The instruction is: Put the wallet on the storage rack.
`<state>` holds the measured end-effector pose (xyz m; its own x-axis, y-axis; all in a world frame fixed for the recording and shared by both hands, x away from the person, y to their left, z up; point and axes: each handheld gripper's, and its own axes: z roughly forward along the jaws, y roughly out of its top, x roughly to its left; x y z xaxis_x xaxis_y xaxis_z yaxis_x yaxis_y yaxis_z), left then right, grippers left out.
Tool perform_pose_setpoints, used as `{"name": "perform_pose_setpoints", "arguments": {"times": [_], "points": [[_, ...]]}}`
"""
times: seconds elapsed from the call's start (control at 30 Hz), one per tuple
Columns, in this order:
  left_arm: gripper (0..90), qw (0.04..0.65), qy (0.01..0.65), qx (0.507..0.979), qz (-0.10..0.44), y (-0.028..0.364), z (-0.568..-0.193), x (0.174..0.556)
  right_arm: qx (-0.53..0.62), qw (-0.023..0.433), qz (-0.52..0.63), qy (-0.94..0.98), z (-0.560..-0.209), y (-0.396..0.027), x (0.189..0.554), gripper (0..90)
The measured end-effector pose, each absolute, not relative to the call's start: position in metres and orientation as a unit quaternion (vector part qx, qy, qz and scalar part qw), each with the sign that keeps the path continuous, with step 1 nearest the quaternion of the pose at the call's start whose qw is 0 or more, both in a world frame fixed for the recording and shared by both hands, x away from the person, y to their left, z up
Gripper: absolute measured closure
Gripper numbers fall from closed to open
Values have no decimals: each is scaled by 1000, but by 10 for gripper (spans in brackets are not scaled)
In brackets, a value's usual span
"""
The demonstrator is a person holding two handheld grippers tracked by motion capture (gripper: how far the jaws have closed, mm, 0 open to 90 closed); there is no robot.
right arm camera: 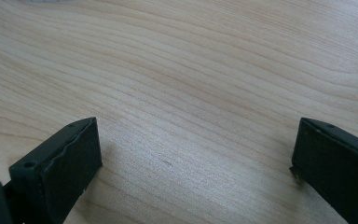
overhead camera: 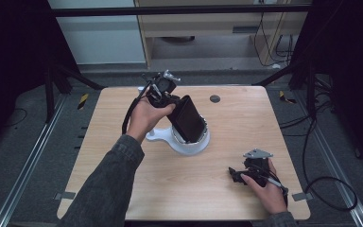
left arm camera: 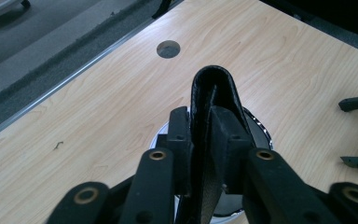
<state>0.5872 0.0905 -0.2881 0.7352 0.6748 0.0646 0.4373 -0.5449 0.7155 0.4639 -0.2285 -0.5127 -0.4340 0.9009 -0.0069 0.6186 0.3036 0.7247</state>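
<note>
Overhead, left tool (overhead camera: 182, 113) pinches a black pouch (overhead camera: 188, 119); right tool (overhead camera: 236, 175) spread wide.

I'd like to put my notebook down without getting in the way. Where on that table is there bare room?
The near-left wood of the table, beside the sleeve, is bare, as is the far-right corner beyond the round hole. The middle is crowded: the left gripper holds a black wallet over the white pot. The right gripper, jaws open, sits near-right.

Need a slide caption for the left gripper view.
Left gripper shut on a black wallet above a white pan on the wooden table.
</note>
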Motion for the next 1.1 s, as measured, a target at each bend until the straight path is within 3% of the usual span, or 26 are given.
{"name": "perform_pose_setpoints", "arguments": {"times": [0.17,0.73,0.9,1.1], "points": [[667,359,315,860,181,90,-286,584,487,213,332,779,-513,-229,464,15],[527,390,305,841,217,93,-276,572,488,212,332,779,-513,-229,464,15],[420,408,296,832,229,94,-270,563,488,212,332,779,-513,-229,464,15],[191,438,284,823,223,96,-268,549,487,213,333,779,-513,-229,464,15]]}}
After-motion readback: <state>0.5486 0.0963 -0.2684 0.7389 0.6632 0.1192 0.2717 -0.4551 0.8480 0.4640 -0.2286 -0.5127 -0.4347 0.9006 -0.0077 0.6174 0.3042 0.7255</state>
